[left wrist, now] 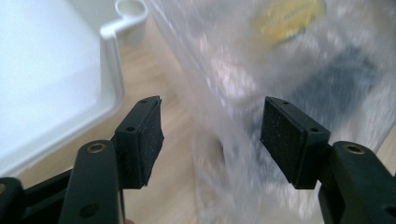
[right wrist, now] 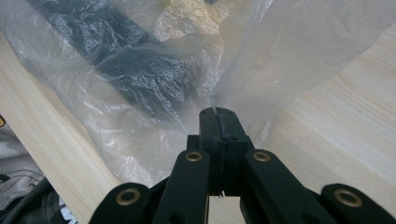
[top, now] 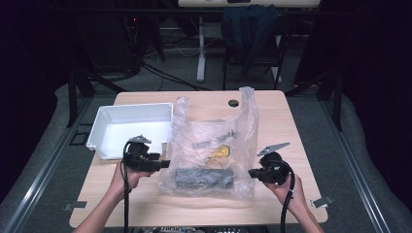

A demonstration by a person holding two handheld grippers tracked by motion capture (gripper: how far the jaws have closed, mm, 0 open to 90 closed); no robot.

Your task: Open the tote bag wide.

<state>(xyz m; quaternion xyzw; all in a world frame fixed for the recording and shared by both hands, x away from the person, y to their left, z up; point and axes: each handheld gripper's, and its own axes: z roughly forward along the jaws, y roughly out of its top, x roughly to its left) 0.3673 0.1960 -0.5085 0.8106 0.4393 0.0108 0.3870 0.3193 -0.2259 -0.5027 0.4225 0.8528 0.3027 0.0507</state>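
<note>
Two hand-held grippers work at a clear plastic bag (top: 214, 150) that lies in the middle of the wooden worktop (top: 291, 121).

At the far left stands a white tray (top: 109, 121), near the left edge of the worktop; in the high view its inside looks bare. Just to the right of its front corner is the left hand-held gripper (top: 163, 164), held by the person's left hand (top: 127, 175). Its jaws are apart and hold nothing. In the left gripper view, the left hand-held gripper (left wrist: 212, 135) points at the left side of the bag, and the blurred plastic (left wrist: 243, 93) shows in the gap between the two pads; I cannot tell if a pad touches it. The rim of the tray (left wrist: 112, 70) is at the left of that view.

The bag itself is crumpled, with its handles standing up toward the far side. Inside, a dark grey block (top: 204, 178) lies along the near edge, and a yellow thing (top: 219, 151) lies behind it, with some small grey parts farther back that are too small to tell.

At the right side of the bag is the right hand-held gripper (top: 251, 173), in the person's right hand (top: 286, 187). In the right gripper view, the right hand-held gripper (right wrist: 218, 114) has its jaws together, clamped on a fold of the bag (right wrist: 261, 51), and the dark block (right wrist: 140, 65) shows through the plastic behind it.
</note>
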